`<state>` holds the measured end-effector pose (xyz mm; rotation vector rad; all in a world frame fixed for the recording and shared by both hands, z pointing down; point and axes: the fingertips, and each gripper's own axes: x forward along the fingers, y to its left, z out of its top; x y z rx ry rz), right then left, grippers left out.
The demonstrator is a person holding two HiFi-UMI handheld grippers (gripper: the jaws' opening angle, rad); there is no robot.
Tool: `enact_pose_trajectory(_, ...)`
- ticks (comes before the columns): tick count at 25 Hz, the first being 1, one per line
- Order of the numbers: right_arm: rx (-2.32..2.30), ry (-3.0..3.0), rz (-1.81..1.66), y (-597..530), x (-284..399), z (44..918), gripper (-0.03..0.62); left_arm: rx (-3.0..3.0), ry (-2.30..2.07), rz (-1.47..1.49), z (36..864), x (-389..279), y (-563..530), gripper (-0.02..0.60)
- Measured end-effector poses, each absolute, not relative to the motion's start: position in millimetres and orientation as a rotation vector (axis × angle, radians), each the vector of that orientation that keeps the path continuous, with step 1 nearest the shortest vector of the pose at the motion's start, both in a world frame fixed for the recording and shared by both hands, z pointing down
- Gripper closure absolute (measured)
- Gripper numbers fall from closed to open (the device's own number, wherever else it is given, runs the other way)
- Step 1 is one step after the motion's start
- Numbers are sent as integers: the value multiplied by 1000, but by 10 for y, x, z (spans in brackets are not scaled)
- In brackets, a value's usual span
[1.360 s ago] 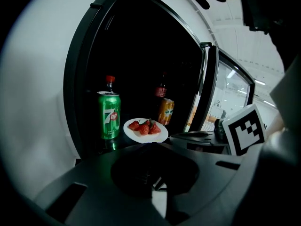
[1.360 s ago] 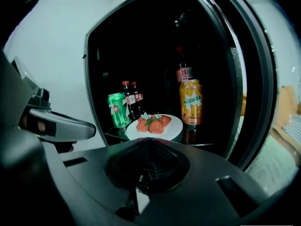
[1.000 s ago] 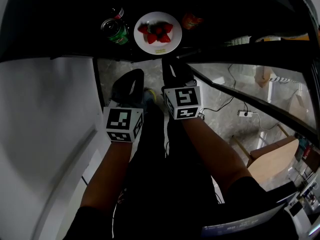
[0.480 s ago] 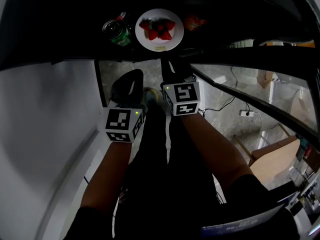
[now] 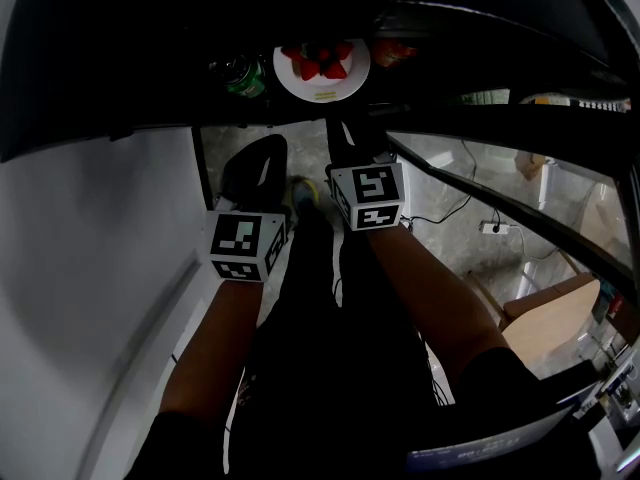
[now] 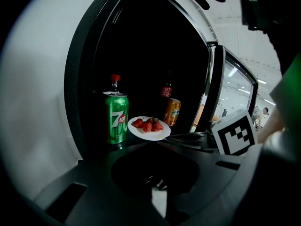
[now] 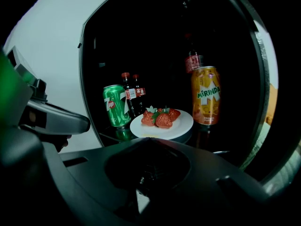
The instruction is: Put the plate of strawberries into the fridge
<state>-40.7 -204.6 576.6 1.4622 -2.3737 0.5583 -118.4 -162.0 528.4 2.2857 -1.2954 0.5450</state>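
Observation:
A white plate [image 5: 322, 86] with several red strawberries [image 7: 162, 117] is at the front of a dark fridge shelf, between two cans. It also shows in the left gripper view, plate [image 6: 149, 132], and in the right gripper view, plate [image 7: 181, 125]. My right gripper [image 5: 338, 123] points straight at it, and its tips [image 6: 170, 137] meet the plate's near rim, apparently shut on it. My left gripper [image 5: 262, 150] hangs lower left, outside the fridge, with nothing in it. Its jaws are too dark to read.
A green 7up can [image 6: 116, 119] stands left of the plate and an orange Mirinda can [image 7: 206, 97] stands right of it. Cola bottles [image 7: 131, 95] are behind them. The open glass fridge door [image 5: 500, 193] swings out on the right. White fridge wall [image 5: 90, 268] is on the left.
My right gripper has edged a little forward toward the shelf. The fridge's dark top edge now hides the far part of the plate and can in the head view.

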Motion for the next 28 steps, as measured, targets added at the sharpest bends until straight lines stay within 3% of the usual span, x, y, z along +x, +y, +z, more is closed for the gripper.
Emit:
enact_pose_trajectory(8, 1478, -2372, 584, -1891, -362, 5619, 589, 2320, -1283, 533, 5151, -1109, -1568, 595)
enact_pose_trajectory(28, 1567, -2449, 466, -1435, 33, 4287, 589, 2458, -1259, 485, 4376, -884, -1390, 595)
